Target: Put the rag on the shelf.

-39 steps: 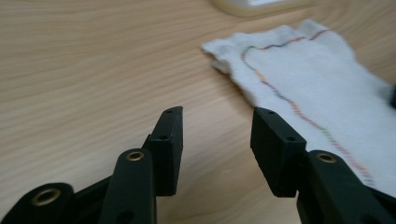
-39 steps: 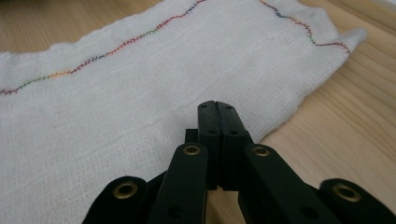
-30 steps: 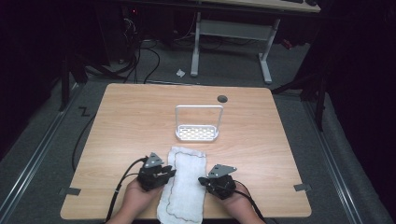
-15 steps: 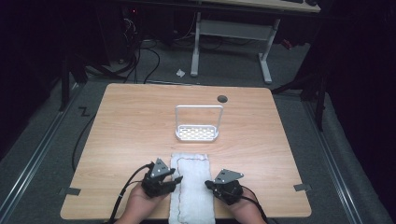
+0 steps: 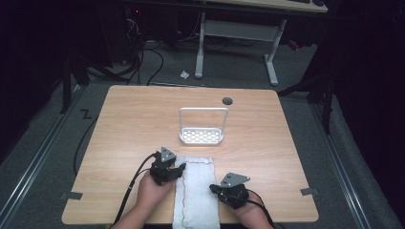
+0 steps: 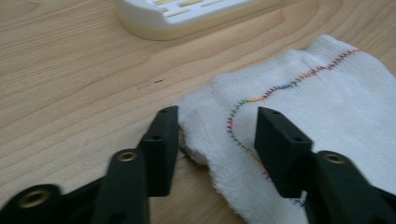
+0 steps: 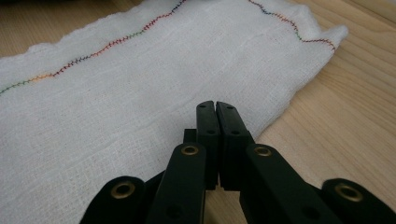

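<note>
**Left jaws let go of the cloth's corner**

Since a second ago the left gripper has spread its jaws – they have just been opening, then eased slightly inward – and now they straddle the near-left corner of the white cloth without pressing on it. The cloth, which lay rumpled and slanted before, is spread flat along the table's near edge between the two hands, its coloured stitching running up the left side. The right gripper has its jaws closed together – nothing visible between them – at the cloth's right edge. Beyond the cloth stands a white rack, apart from it.
</note>
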Motion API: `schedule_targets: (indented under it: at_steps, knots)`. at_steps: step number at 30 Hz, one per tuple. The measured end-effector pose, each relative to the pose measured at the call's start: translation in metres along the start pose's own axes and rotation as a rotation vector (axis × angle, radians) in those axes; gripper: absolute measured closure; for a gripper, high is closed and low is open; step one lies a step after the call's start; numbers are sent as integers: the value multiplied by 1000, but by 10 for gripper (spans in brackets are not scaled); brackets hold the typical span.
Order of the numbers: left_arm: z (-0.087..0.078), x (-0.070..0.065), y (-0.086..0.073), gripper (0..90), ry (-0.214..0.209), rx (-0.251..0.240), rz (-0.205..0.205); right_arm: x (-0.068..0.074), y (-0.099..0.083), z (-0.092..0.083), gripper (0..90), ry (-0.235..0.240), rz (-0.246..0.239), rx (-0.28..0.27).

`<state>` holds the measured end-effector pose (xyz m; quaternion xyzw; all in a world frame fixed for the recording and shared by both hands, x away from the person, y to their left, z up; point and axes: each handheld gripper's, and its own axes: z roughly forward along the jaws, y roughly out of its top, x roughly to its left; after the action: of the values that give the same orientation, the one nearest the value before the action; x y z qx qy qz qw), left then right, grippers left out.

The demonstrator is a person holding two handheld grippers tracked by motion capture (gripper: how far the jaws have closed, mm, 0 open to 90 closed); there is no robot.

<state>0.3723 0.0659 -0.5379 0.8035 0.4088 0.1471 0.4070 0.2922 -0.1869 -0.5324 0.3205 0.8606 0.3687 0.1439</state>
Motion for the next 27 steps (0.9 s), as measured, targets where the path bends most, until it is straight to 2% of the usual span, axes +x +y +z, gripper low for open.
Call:
schedule_targets:
  at_steps: [3,5,6,7,8,9,10,11,12,16,17,18,21,23,24,27]
  knots:
    - [-1,-3,-1,655,-6,1,15,2,1,0,889,-12,-14,7]
    - [-1,-3,-1,676,-19,-1,21,3,1,0,887,-19,-22,9]
    - [-1,-3,-2,702,-33,-2,20,3,1,0,885,-18,-17,8]
    - [-1,-1,-2,772,-52,0,16,3,1,0,873,-20,-11,6]
    - [-1,0,-2,785,-67,0,5,3,1,-1,868,-2,7,-3]
    - [-2,3,-3,792,-94,0,-32,1,2,-2,864,18,35,-17]
    - [-2,3,-3,797,-94,0,-32,1,2,-2,864,18,35,-17]
    - [-3,6,-4,797,-106,-1,-61,0,3,-4,858,28,67,-40]
    - [-3,7,-5,800,-110,0,-68,-2,5,-6,853,20,84,-59]
    - [-4,5,-5,802,-99,-2,-56,-10,11,-6,777,-29,117,-82]
    - [-3,4,-5,803,-94,-2,-45,-16,19,-1,728,-68,126,-85]
    - [-3,4,-5,803,-94,-2,-45,-16,19,-1,728,-68,126,-85]
    - [-3,5,-5,804,-102,-1,-53,-28,33,10,675,-115,147,-68]
    - [-3,5,-5,803,-101,-2,-48,-35,38,17,632,-131,169,-70]
    - [-3,5,-5,803,-101,-2,-47,-41,43,26,581,-138,189,-41]
    - [-3,5,-5,803,-105,-1,-53,-49,42,34,527,-126,217,-12]
